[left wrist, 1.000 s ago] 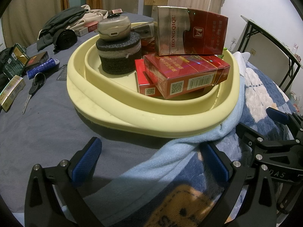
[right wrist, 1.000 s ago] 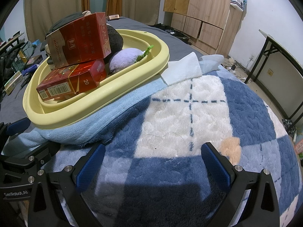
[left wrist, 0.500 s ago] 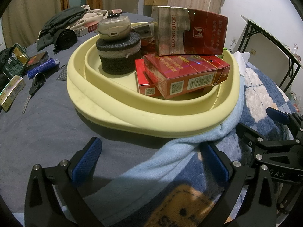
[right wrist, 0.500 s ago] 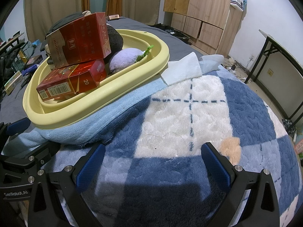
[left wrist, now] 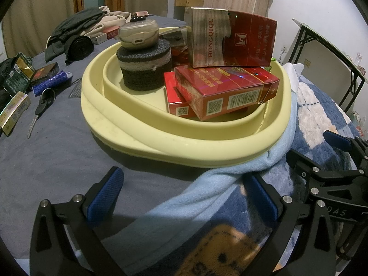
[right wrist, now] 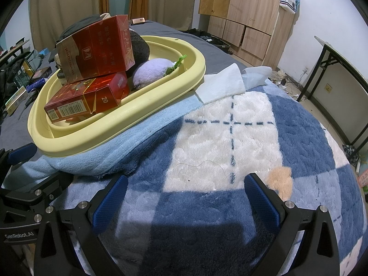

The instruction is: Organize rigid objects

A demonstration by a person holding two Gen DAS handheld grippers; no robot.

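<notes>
While both the left gripper and right gripper hover spread apart and empty, the red cardboard cigarette boxes sit stacked inside the pale yellow plastic basin, apparently gathered there for tidiness.

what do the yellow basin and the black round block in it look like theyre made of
Yellow basin: looks like matte plastic or rubber, with a smooth moulded rim and scuff marks. Black round block: probably foam or sponge, with a coarse, porous surface.
</notes>
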